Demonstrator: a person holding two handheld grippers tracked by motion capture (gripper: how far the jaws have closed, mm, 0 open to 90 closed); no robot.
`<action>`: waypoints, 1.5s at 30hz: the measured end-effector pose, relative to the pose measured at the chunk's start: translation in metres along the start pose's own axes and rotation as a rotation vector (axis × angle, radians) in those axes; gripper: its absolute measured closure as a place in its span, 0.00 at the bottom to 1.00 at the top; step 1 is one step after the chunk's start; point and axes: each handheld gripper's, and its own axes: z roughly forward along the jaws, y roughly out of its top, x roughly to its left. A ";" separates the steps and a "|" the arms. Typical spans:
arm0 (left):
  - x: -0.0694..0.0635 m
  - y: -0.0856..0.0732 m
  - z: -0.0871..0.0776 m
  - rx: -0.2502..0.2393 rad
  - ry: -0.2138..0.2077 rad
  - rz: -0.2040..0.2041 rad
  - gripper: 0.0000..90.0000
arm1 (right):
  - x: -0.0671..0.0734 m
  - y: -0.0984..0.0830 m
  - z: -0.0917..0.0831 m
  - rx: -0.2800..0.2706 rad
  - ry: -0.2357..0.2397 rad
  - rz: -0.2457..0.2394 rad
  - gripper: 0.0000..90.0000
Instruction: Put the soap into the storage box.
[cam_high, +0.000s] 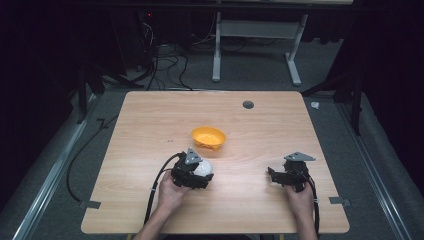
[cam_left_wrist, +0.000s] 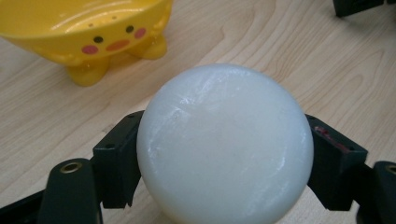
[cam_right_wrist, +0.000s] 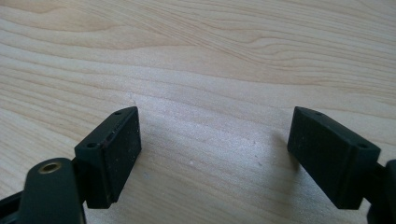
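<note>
On a wooden surface (cam_high: 150, 130), the left tongs (cam_high: 200, 172) grip a white ball (cam_high: 203, 168), the person's left hand (cam_high: 171, 192) wrapped around the tool from below. In the left gripper view the ball (cam_left_wrist: 225, 144) sits squarely between the two black jaws, which press against its left and right flanks; its smooth, faintly scuffed top bulges above them, and it appears to be resting on or just above the wood, though which cannot be told. Just beyond the ball stands a yellow bowl (cam_high: 208, 138), near the middle of the surface and apart from the ball. Seen close in the left gripper view, the bowl (cam_left_wrist: 88, 28) has stubby feet, two dark eye dots, pink cheeks and small holes inside its wall.

Farther right, well apart from ball and bowl, the right tongs (cam_high: 272, 176) rest low over bare wood, held from below by the right hand (cam_high: 301, 197), a cable trailing back along the forearm. The right gripper view shows these tongs (cam_right_wrist: 214, 144) spread wide, the jaws far apart with nothing but wood grain between them. A small dark round disc (cam_high: 248, 104) lies in the surface near its far edge.
</note>
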 end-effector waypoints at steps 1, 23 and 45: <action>0.001 0.001 -0.001 -0.001 -0.004 -0.004 0.27 | 0.000 0.000 0.000 0.000 0.000 0.000 0.20; 0.025 0.030 -0.018 -0.039 0.028 0.001 0.27 | 0.000 0.000 0.000 0.001 0.000 0.003 0.20; 0.045 0.058 -0.020 -0.036 0.053 0.002 0.27 | 0.000 0.000 0.000 0.000 0.001 0.003 0.20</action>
